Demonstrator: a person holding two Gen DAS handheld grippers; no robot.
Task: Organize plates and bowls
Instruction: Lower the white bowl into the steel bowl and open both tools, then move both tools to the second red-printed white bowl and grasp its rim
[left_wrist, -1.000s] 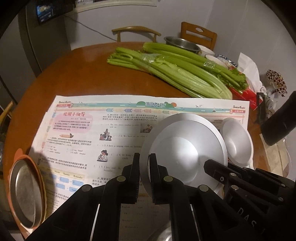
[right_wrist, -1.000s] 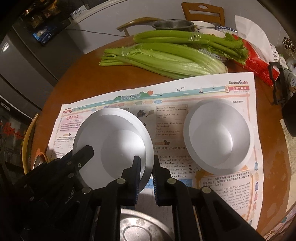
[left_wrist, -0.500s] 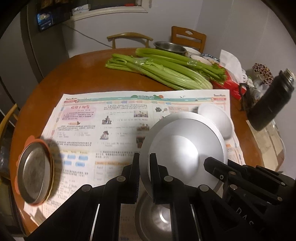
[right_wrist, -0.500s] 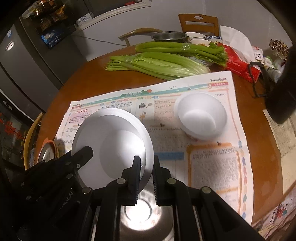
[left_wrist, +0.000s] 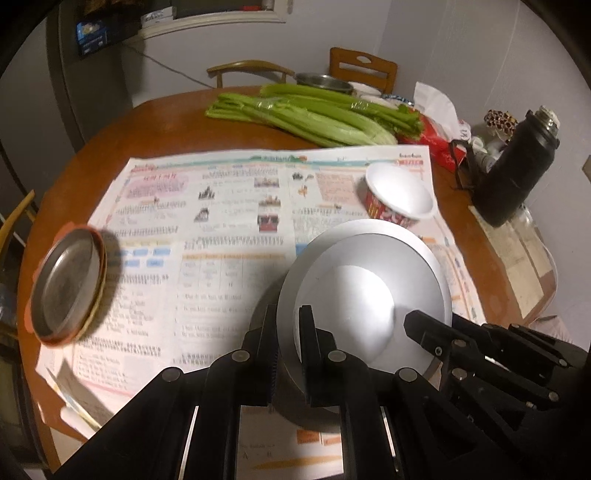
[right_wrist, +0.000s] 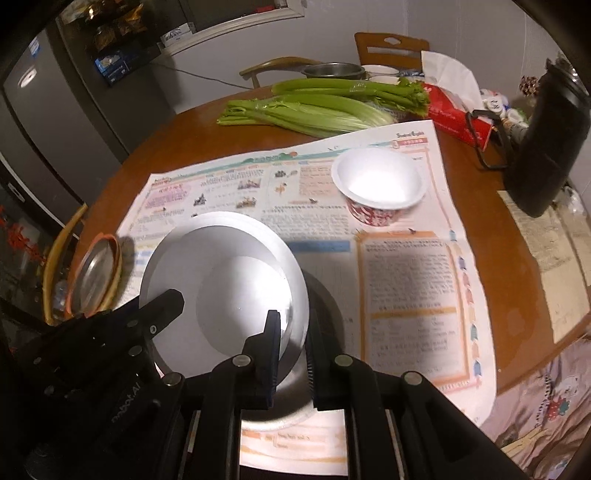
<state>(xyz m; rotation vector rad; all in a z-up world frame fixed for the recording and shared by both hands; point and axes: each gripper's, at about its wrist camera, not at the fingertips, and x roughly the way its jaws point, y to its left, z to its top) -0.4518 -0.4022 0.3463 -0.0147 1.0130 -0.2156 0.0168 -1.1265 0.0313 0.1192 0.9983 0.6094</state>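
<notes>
Room: a dim kitchen with a round wooden table (left_wrist: 92, 162) and chairs behind it; a newspaper (left_wrist: 229, 236) covers the near half of the table.

Plate: a white plate (left_wrist: 369, 280), stacked on a second rim by the look of it, is held off the paper, with a steel dish (right_wrist: 295, 369) directly beneath it, below the fingers.

Left gripper (left_wrist: 288, 332): fingers pinch the plate's left rim, one pad under and one over; the plate runs ahead and right of them.

Right gripper (right_wrist: 291, 343): fingers pinch the opposite rim; the plate lies ahead and left of them. Each gripper shows in the other's view.

Bowl: a white bowl (right_wrist: 380, 184) with a red side stands on the paper, well ahead of the right fingers.

Lid: a round metal lid (left_wrist: 66, 284) in an orange ring lies far left of the left fingers, at the table edge.

Beyond: celery (left_wrist: 306, 114), a dark flask (left_wrist: 513, 166) and a red tissue box (right_wrist: 454, 114) sit far ahead.

Step in hand: probably moving the plate towards a stack, though the target is not clear.

Doing it well: keep both pinches level and even so the plate does not twist, lower squarely over whatever it nests on, and let go with both at once only when it rests.
</notes>
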